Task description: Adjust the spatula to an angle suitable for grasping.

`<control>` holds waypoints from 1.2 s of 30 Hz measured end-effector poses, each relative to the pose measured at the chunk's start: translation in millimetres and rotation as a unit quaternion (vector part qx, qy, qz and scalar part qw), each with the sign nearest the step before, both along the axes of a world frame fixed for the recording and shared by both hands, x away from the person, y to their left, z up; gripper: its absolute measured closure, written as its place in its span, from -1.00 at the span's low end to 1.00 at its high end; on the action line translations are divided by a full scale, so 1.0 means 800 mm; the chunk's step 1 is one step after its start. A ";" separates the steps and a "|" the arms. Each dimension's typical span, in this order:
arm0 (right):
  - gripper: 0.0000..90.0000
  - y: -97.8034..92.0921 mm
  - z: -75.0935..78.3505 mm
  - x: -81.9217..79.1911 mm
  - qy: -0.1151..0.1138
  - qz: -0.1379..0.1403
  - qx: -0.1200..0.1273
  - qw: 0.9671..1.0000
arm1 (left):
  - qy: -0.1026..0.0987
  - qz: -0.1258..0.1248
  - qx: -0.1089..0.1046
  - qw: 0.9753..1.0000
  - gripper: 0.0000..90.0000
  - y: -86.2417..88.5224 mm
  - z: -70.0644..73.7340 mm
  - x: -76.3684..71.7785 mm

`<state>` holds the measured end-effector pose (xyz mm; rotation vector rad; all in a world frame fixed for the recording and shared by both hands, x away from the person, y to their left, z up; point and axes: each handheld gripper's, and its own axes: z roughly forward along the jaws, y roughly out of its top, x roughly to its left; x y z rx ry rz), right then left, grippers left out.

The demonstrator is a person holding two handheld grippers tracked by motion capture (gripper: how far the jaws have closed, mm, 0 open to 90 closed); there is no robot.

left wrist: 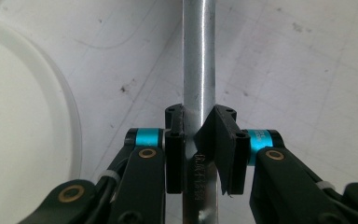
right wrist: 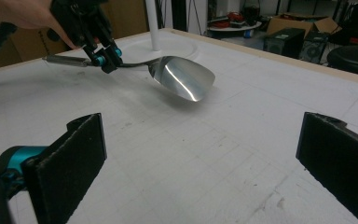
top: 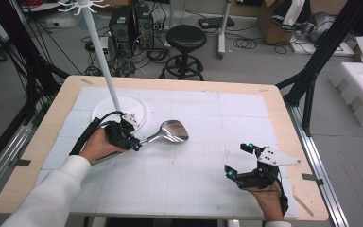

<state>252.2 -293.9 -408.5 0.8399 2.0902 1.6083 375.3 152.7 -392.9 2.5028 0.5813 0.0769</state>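
A large steel ladle [top: 172, 131] is held above the white mat, its bowl pointing right. My left gripper [top: 135, 143] is shut on the ladle's handle [left wrist: 198, 70]; in the left gripper view the jaws clamp the shiny handle from both sides. In the right gripper view the ladle's bowl [right wrist: 182, 77] hangs clear of the table, with the left gripper [right wrist: 103, 57] and a hand behind it. My right gripper [top: 237, 163] rests at the table's front right, jaws wide apart with nothing between them.
A white stand with a round base [top: 137, 108] and a tall pole [top: 101, 52] rises at the mat's back left, just behind the left hand. The wooden table rim [top: 283, 109] frames the mat. A black stool [top: 185, 40] stands beyond the table.
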 end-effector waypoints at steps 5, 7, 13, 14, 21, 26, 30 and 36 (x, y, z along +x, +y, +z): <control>-0.99 -0.001 0.001 -0.001 -0.001 -0.001 0.004 1.000 | -0.011 -0.021 -0.018 1.000 0.67 0.004 0.015 -0.010; -0.99 -0.001 0.002 -0.001 -0.002 -0.001 0.003 1.000 | -0.013 -0.030 -0.027 0.999 0.67 0.003 0.021 -0.015; -0.99 -0.001 0.007 -0.003 -0.013 0.004 0.004 1.000 | -0.023 -0.064 -0.037 0.997 0.67 -0.011 0.033 -0.028; -0.99 -0.001 0.008 -0.003 -0.013 0.005 0.005 1.000 | -0.024 -0.071 -0.037 0.997 0.67 -0.016 0.034 -0.031; -0.99 0.001 0.013 -0.005 -0.020 0.010 -0.008 1.000 | -0.028 -0.121 -0.027 0.992 0.67 -0.049 0.032 -0.045; -0.99 0.000 0.013 -0.005 -0.018 0.009 -0.009 1.000 | -0.019 -0.164 -0.032 0.986 0.67 -0.080 0.021 -0.054; -0.99 -0.001 0.013 -0.006 -0.015 0.008 -0.008 1.000 | -0.015 -0.184 -0.027 0.982 0.67 -0.095 0.011 -0.058; -0.99 0.000 0.012 -0.005 -0.015 0.012 -0.011 1.000 | -0.011 -0.224 -0.033 0.974 0.67 -0.113 -0.002 -0.062</control>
